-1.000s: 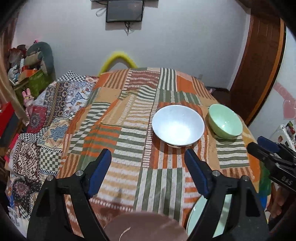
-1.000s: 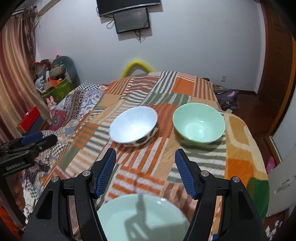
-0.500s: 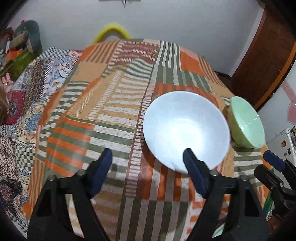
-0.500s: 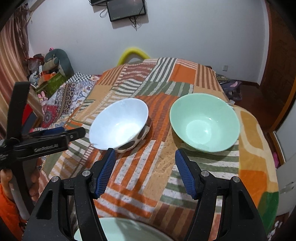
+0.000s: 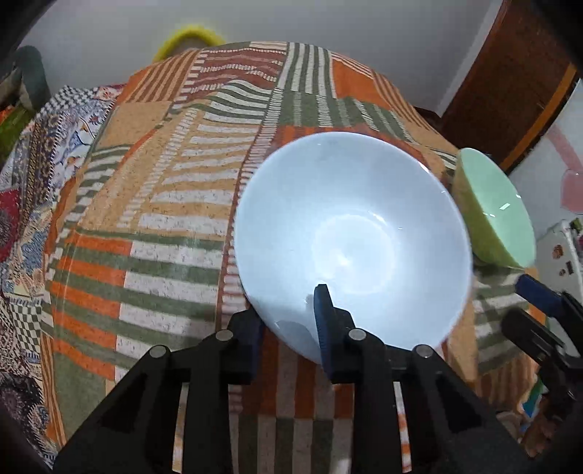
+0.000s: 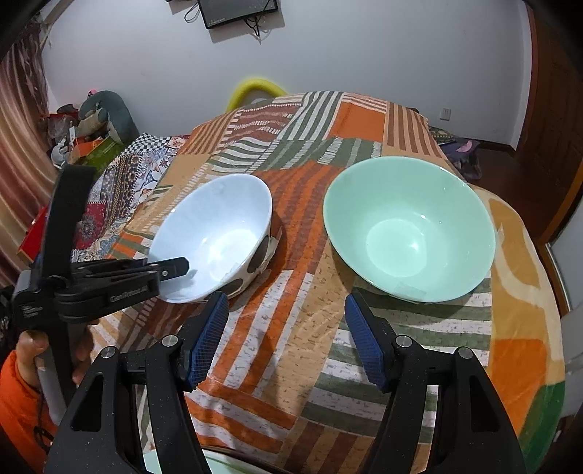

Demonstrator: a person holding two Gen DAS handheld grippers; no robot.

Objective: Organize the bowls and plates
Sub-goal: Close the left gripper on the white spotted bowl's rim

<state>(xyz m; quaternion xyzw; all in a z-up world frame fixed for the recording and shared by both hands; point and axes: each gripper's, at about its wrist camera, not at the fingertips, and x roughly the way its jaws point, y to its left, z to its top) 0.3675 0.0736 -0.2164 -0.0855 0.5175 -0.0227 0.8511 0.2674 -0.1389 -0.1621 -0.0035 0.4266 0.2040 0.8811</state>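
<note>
Patchwork cloth, left gripper seemingly pinching white bowl rim

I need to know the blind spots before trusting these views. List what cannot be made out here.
- Left wrist view: the white bowl's near outer wall, hidden by the left gripper; the fingers straddle its rim, having just been closing.
- Left wrist view: the green bowl's inside, seen edge-on.
- Right wrist view: the pale dish at the bottom, cut off by the edge and the right gripper.
- Right wrist view: the wall screen, cropped at the top.
</note>
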